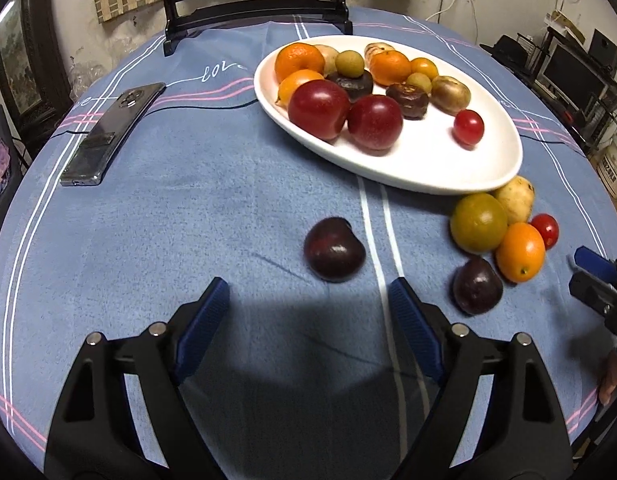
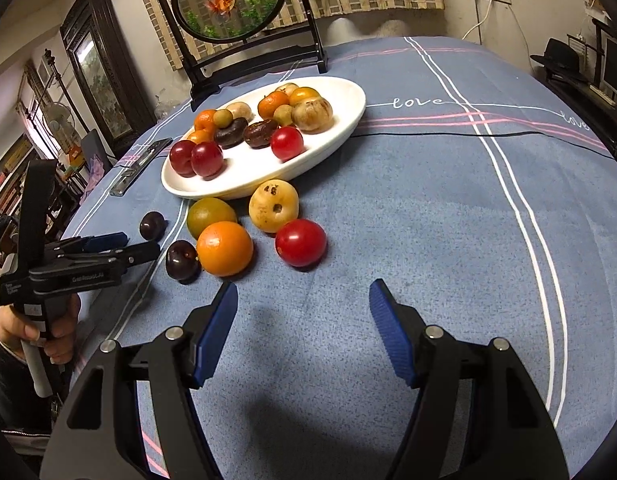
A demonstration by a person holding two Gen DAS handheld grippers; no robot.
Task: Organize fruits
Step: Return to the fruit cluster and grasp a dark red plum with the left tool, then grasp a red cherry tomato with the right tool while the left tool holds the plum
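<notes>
A white oval plate (image 1: 428, 160) at the back holds several fruits. On the blue cloth in front of it lie two dark plums, an orange (image 2: 224, 248), a green-yellow fruit (image 2: 210, 214), a pale yellow fruit (image 2: 273, 205) and a red tomato (image 2: 300, 242). My left gripper (image 1: 308, 286) is open and empty, tilted down, with one dark plum (image 1: 334, 249) just beyond its fingertips. The other plum (image 1: 477, 286) lies to its right. My right gripper (image 2: 303, 287) is open and empty, a short way in front of the tomato.
A phone (image 1: 108, 132) lies on the cloth at the left. A black-framed round screen (image 2: 232, 0) stands behind the plate. A thin black cable (image 2: 468, 134) crosses the cloth. A hand (image 2: 56, 336) holds the left gripper's handle. Bare cloth stretches to the right.
</notes>
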